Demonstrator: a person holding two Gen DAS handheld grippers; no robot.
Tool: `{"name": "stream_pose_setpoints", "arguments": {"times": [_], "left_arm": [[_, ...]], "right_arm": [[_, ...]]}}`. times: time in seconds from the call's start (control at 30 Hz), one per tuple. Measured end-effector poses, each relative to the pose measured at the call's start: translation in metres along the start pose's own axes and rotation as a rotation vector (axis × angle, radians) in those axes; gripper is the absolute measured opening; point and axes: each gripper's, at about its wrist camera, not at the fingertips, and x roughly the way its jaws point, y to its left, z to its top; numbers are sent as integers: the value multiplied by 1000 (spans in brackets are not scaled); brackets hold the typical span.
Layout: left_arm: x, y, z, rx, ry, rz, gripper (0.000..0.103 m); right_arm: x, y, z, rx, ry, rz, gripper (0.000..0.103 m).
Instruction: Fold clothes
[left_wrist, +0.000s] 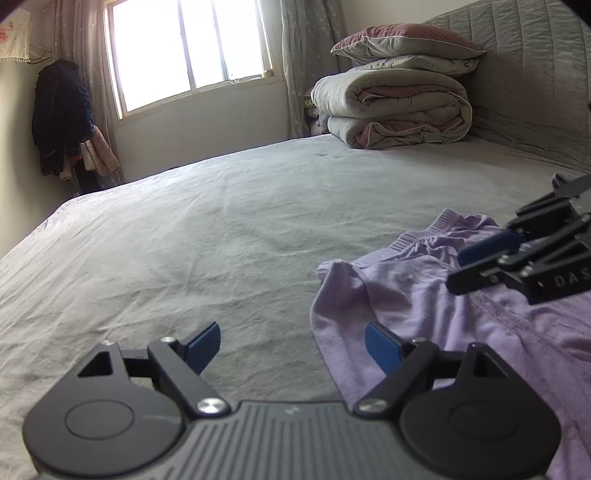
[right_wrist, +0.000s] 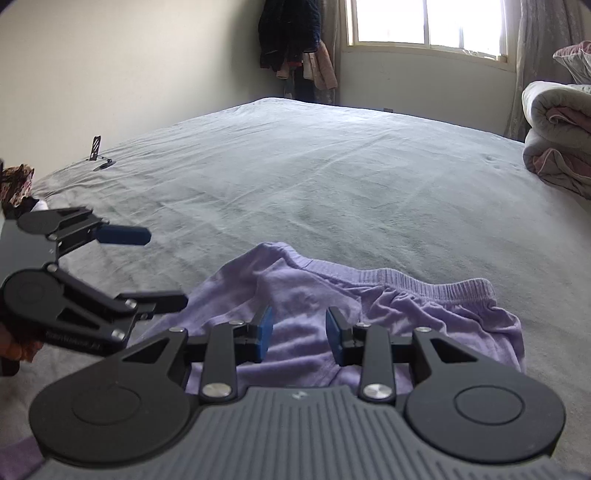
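Jaws of our left gripper (left_wrist: 291, 345) and right gripper (right_wrist: 299, 334) stand apart (gripping nothing) above the lilac garment (right_wrist: 306, 291), lower frame.

The lilac garment (left_wrist: 461, 314) runs off the right and lower edges of the left wrist view, partly covered by the right gripper (left_wrist: 456, 271). In the right wrist view its near part lies behind the gripper body. The folded quilt (right_wrist: 557, 136) is cut by the right edge.
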Motion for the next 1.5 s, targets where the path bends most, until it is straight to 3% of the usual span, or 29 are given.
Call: {"name": "stream_pose_setpoints", "arguments": {"times": [0.13,0.23,0.37,0.53,0.7,0.77,0.87,1.1,1.23,1.33,1.5], "left_arm": [[-17,14,2,-62,-17,-117,86],[-43,16,1,-24,-41,-193,86],[-85,2,-8,140,-48,-236,86],[-157,-36,-56,428,-62,-263,87],[-192,-70,-115,566,-15,-297,87],[-194,-77,-125,575,-22,-274,87],[-190,-74,-120,490,-9,-266,87],[-186,-103,-116,576,-7,-166,87],[-187,-121,-115,714,5,-67,85],[-189,-126,-115,784,27,-18,80],[-187,-126,-113,769,49,-4,81]], "right_arm": [[-52,24,-32,7,22,60,37],[-89,46,-63,13,51,133,37],[-125,85,-108,-53,56,212,37],[-139,139,-143,-328,11,170,37],[-135,170,-150,-543,-42,106,37],[-134,177,-154,-625,-57,57,37],[-130,187,-162,-770,-79,-24,37],[-113,206,-179,-1076,-94,-203,36],[-109,208,-183,-1168,-96,-232,33],[-108,204,-180,-1189,-47,-222,29],[-108,194,-169,-1126,30,-146,12]]}}
